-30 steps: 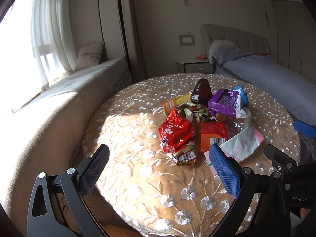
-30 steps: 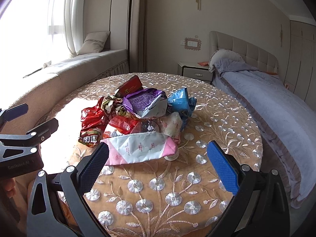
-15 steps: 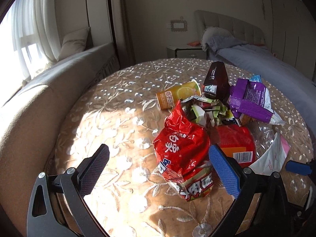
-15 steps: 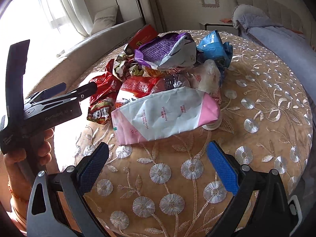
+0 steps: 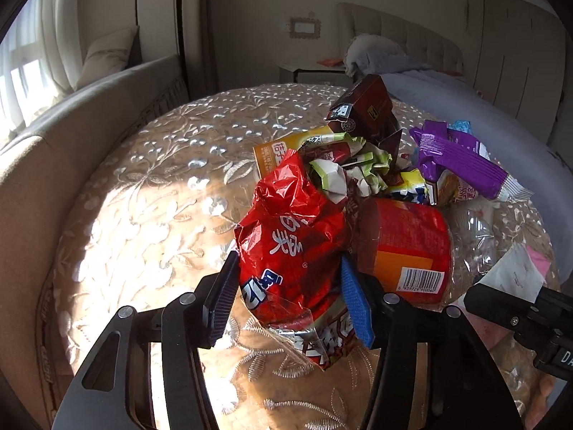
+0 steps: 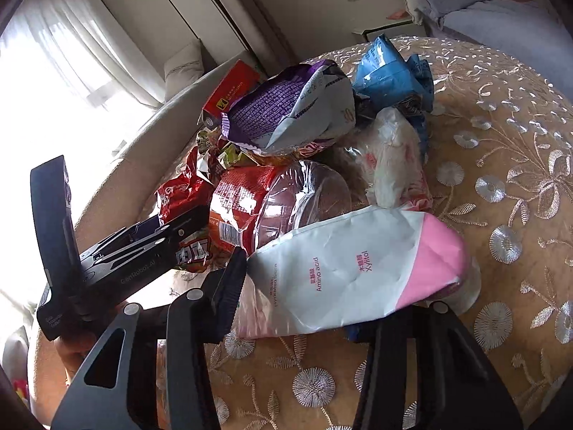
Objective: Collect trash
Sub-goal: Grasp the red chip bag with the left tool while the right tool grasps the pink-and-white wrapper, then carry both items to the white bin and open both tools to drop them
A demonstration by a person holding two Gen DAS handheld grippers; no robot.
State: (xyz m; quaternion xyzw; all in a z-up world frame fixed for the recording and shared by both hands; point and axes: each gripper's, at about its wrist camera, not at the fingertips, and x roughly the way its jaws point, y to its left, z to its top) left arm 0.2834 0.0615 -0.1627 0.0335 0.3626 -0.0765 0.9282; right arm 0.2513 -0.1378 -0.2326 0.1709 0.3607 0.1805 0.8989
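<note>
A heap of trash lies on a round table with an embroidered gold cloth (image 5: 150,193). My left gripper (image 5: 288,302) has its two pads against both sides of a crumpled red snack bag (image 5: 290,236) at the near side of the heap. My right gripper (image 6: 297,304) has closed around the near end of a white and pink pouch (image 6: 358,268); its right pad is hidden under the pouch. The left gripper's body also shows in the right wrist view (image 6: 118,251).
The heap also holds a red noodle cup (image 5: 404,247), a purple wrapper (image 5: 462,161), a brown carton (image 5: 365,114), an orange box (image 5: 279,150), a blue bag (image 6: 390,68) and a clear plastic lid (image 6: 304,193). A beige sofa (image 5: 71,114) curves on the left; a bed (image 5: 447,82) stands on the right.
Both grippers moved forward and down to the heap and closed from wide open, the left around the red snack bag, the right around the white and pink pouch.
</note>
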